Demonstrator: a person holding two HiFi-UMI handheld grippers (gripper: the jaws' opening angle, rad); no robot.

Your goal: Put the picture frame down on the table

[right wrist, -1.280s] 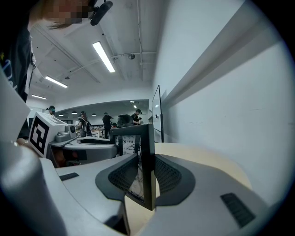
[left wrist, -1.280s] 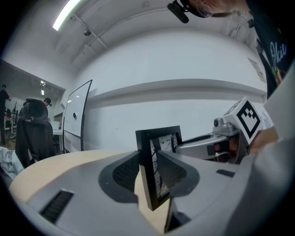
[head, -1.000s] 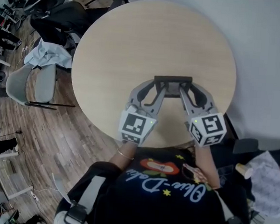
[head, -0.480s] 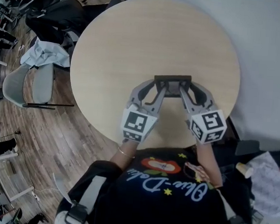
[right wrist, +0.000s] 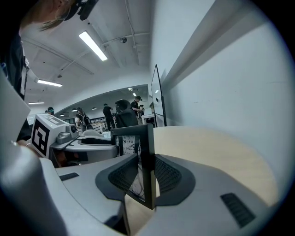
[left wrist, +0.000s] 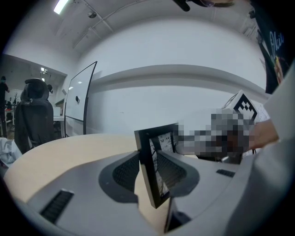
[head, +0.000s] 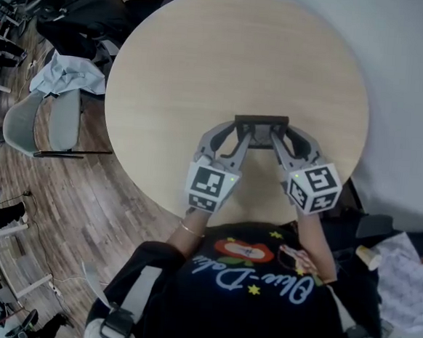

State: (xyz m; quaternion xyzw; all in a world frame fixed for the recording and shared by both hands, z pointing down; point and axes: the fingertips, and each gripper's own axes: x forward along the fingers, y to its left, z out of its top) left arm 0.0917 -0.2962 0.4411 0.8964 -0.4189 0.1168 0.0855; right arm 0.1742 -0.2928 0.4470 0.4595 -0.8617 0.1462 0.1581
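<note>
The picture frame stands upright over the near part of the round tabletop, held from both sides. The left claw is clamped on the frame's left edge and the right claw on its right edge. In each gripper view the dark frame edge sits squarely between the ribbed pads, which press on it front and back.

From the head view the frame is only a dark bar seen from above, and whether its bottom touches the tabletop cannot be told. The gripper views show its side and a pale printed sheet behind the glass. The left gripper view also shows a whiteboard and a black chair beyond the tabletop. The right gripper view shows the other claw's marker cube.
</note>
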